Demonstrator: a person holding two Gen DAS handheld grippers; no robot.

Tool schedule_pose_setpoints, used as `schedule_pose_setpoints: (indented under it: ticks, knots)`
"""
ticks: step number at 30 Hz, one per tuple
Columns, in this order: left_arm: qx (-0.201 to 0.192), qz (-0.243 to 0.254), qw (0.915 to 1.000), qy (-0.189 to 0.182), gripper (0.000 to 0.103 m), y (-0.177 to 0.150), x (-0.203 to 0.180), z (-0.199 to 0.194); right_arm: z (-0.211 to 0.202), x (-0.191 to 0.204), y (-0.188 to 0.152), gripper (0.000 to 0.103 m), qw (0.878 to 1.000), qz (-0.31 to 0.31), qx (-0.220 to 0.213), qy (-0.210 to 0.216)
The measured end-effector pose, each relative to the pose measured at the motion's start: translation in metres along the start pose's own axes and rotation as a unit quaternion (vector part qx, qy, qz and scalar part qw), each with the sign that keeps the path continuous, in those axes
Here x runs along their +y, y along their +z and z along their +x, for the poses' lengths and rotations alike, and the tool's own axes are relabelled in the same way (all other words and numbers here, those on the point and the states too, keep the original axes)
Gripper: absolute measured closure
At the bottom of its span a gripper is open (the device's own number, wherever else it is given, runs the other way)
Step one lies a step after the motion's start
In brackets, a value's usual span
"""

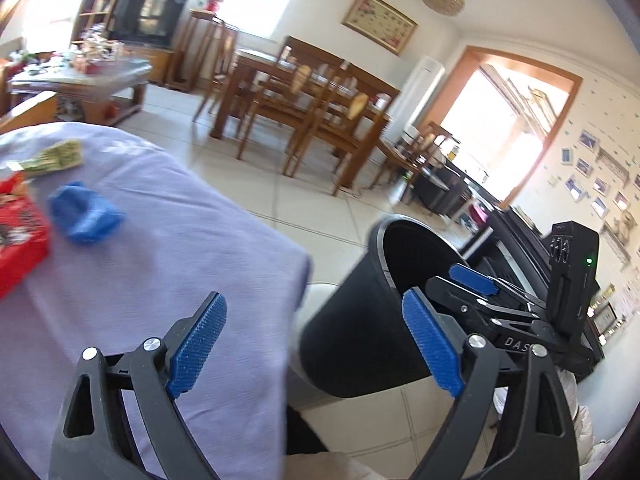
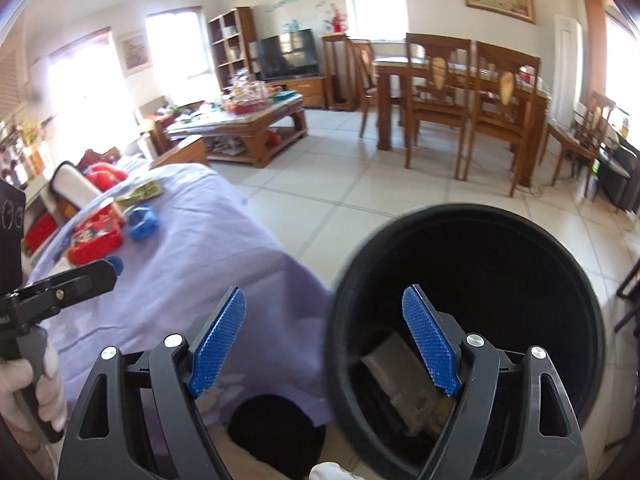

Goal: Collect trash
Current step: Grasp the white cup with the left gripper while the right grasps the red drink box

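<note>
A black bin (image 2: 460,210) stands on the floor beside the table's lilac cloth (image 1: 168,264), and a grey wrapper (image 2: 400,376) lies inside it. On the cloth are a crumpled blue piece (image 1: 86,216), a red packet (image 1: 20,236) and a green wrapper (image 1: 56,158). My left gripper (image 1: 315,296) hangs open and empty over the cloth's edge, the bin (image 1: 360,320) to its right. The right gripper (image 2: 325,290) is open too, nothing between its pads, straddling the bin's near rim. A white-gloved hand (image 2: 24,384) holds the left gripper at the left edge of the right wrist view.
Tiled floor (image 2: 320,188) stretches beyond the bin. A wooden dining table with chairs (image 2: 460,92) stands at the back right, and a cluttered coffee table (image 2: 240,120) and a TV (image 2: 288,56) sit further back. Dark furniture (image 1: 520,240) lies right of the bin.
</note>
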State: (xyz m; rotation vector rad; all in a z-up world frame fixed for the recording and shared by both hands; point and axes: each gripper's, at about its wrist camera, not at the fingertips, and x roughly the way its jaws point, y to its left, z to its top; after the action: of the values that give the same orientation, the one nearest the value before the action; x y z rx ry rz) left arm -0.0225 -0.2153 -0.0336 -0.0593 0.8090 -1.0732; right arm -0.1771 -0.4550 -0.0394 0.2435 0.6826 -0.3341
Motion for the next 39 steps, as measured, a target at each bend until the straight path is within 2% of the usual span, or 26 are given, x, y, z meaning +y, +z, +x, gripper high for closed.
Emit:
schedule_pose_setpoints:
  ticks: [2,4,6,10,17,24,26,27,30,32,36,39]
  knots:
    - [-0.010,-0.003,0.9996,0.027,0.013,-0.002,0.016,-0.019,0.007,0.021,0.007,0.022,1.000,-0.016,0.001,0.017]
    - [-0.017,-0.004,0.9985,0.053,0.013,-0.002,0.032,-0.035,0.015,0.045,0.014,0.015,0.999,-0.032,0.003,0.038]
    - [-0.026,-0.006,0.9966,0.078,0.013,-0.005,0.048,-0.053,0.021,0.071,0.020,0.012,0.997,-0.049,0.005,0.061]
    - [-0.036,-0.016,0.9902,0.134,0.013,-0.009,0.078,-0.083,0.037,0.122,0.027,0.012,0.991,-0.086,0.012,0.099]
    - [-0.030,-0.045,0.9819,0.182,0.013,-0.016,0.134,-0.118,0.067,0.198,0.037,0.012,0.980,-0.130,0.034,0.149]
    - [0.015,-0.059,0.9777,0.201,0.015,-0.024,0.173,-0.129,0.092,0.247,0.039,0.010,0.966,-0.181,0.055,0.174]
    - [0.033,-0.059,0.9781,0.197,0.020,-0.024,0.180,-0.126,0.100,0.256,0.043,0.010,0.963,-0.189,0.064,0.182]
    - [0.042,-0.062,0.9785,0.192,0.027,-0.024,0.184,-0.125,0.106,0.262,0.046,0.010,0.961,-0.192,0.070,0.188]
    - [0.059,-0.064,0.9773,0.193,0.031,-0.029,0.191,-0.121,0.121,0.275,0.054,0.010,0.953,-0.196,0.088,0.212]
    - [0.067,-0.063,0.9772,0.192,0.035,-0.028,0.195,-0.119,0.133,0.282,0.059,0.010,0.950,-0.198,0.098,0.223]
    - [0.073,-0.062,0.9775,0.188,0.035,-0.029,0.200,-0.117,0.152,0.295,0.065,0.010,0.942,-0.206,0.116,0.238]
    - [0.072,-0.062,0.9782,0.184,0.036,-0.030,0.201,-0.117,0.161,0.305,0.069,0.005,0.939,-0.219,0.120,0.235]
